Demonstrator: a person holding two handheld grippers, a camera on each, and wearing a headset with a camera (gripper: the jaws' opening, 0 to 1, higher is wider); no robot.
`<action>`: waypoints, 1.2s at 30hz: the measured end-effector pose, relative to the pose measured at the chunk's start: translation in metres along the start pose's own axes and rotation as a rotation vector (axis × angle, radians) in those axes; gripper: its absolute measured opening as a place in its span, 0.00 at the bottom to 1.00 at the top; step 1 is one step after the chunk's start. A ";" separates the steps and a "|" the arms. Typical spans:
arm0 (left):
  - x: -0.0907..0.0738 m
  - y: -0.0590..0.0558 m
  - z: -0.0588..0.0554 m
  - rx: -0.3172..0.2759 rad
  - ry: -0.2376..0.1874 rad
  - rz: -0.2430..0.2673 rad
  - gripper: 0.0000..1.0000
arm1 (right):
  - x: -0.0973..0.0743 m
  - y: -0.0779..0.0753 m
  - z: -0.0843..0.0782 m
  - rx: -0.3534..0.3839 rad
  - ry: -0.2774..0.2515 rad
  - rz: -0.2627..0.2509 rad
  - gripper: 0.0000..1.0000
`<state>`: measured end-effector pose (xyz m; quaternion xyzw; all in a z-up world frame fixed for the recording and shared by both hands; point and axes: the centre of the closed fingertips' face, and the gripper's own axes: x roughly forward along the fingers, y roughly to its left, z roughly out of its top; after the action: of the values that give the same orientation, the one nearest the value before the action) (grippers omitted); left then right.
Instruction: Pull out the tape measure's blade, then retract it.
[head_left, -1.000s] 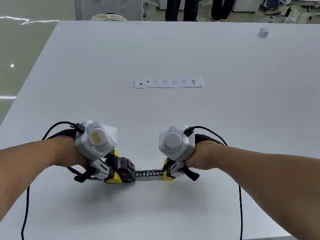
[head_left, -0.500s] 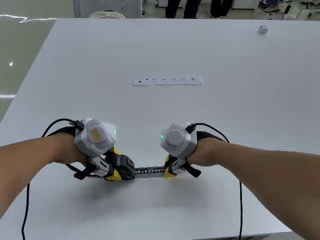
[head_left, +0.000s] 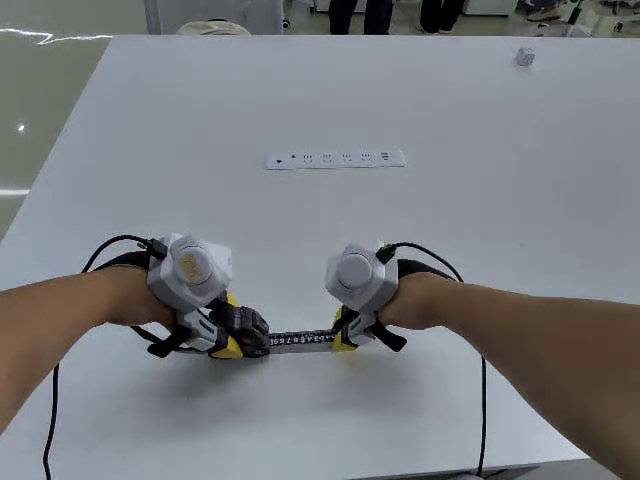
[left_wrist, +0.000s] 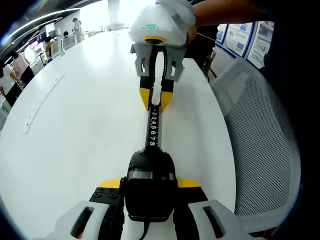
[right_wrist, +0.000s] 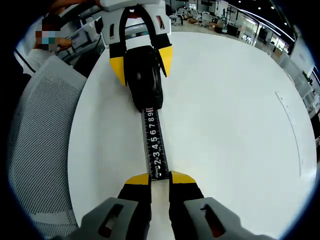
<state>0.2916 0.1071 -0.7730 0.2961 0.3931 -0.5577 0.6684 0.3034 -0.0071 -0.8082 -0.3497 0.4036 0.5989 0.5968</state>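
Observation:
A black tape measure case (head_left: 246, 333) (left_wrist: 150, 180) (right_wrist: 144, 76) rests on the white table near its front edge, and my left gripper (head_left: 226, 338) (left_wrist: 150, 183) is shut on it. A short stretch of numbered blade (head_left: 298, 342) (left_wrist: 153, 127) (right_wrist: 154, 145) runs from the case to the right. My right gripper (head_left: 343, 338) (right_wrist: 160, 178) is shut on the blade's tip, its yellow fingertips (right_wrist: 184, 177) pinching the end hook. The two grippers face each other, a short blade length apart.
A white power strip (head_left: 335, 159) lies flat in the middle of the table (head_left: 450, 150). A small grey object (head_left: 524, 57) sits at the far right. Black cables (head_left: 110, 252) trail from both grippers. A mesh chair (left_wrist: 265, 130) stands beside the table's near edge.
The right gripper has drawn a little to the right, so slightly more blade shows between the grippers. The left gripper and case have stayed in place.

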 end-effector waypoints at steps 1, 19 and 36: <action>0.000 0.000 0.000 0.000 0.000 0.000 0.34 | 0.000 0.000 -0.001 0.001 0.001 0.000 0.11; -0.001 0.001 -0.002 -0.004 -0.001 -0.002 0.34 | -0.003 -0.003 -0.006 0.009 0.005 -0.003 0.11; -0.001 -0.001 0.000 -0.008 -0.002 0.000 0.34 | -0.005 -0.004 -0.014 0.017 0.008 -0.006 0.11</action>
<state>0.2905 0.1078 -0.7719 0.2929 0.3947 -0.5565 0.6699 0.3063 -0.0219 -0.8095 -0.3480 0.4100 0.5922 0.6001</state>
